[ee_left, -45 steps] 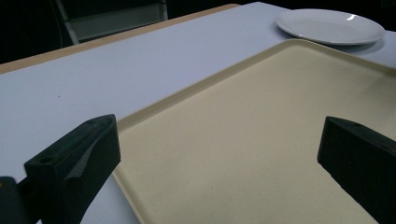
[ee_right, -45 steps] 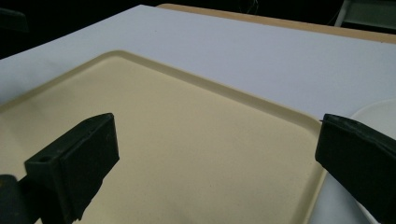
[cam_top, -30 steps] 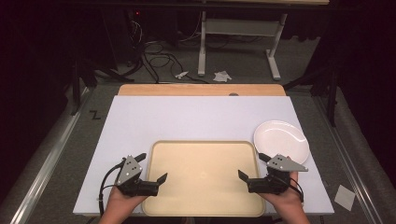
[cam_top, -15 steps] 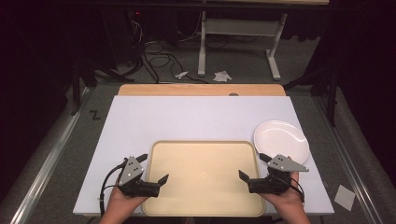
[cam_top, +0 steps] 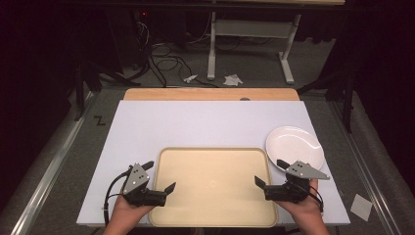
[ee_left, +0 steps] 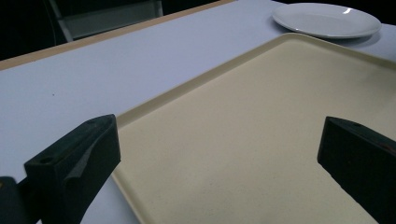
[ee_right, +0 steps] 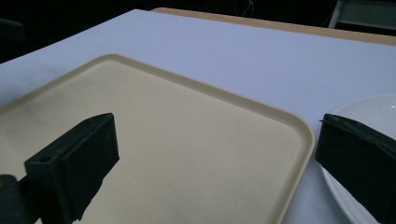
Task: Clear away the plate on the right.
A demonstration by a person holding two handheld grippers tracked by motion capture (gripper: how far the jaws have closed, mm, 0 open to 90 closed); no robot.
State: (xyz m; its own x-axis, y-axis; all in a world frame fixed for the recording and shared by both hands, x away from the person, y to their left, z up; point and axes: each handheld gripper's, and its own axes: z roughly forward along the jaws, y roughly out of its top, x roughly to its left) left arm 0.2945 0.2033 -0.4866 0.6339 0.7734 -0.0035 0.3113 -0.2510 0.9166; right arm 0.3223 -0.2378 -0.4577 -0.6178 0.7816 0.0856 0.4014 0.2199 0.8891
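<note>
A bare cream tray [cam_top: 213, 161] lies at the near middle of the white table. To its right, a bare white plate [cam_top: 294, 147] rests close to the tray's far right corner. My left gripper [cam_top: 159, 176] hovers open at the tray's left rim, one jaw over the table and one over the tray. At the right rim my right gripper [cam_top: 270, 172] stands open, one jaw over the tray and one by the plate. In the left gripper view, the left gripper [ee_left: 219, 135] faces the tray [ee_left: 201, 81] and plate [ee_left: 327, 18]. In the right gripper view, the right gripper [ee_right: 218, 130] spans the tray rim [ee_right: 210, 91] beside the plate [ee_right: 369, 109].
The white table top [cam_top: 210, 122] stretches away behind the tray, ending in a wooden strip [cam_top: 210, 94] at the far edge. Beyond it are dark floor, cables [cam_top: 166, 58] and a desk frame [cam_top: 249, 29]. The table's front edge runs just under both hands.
</note>
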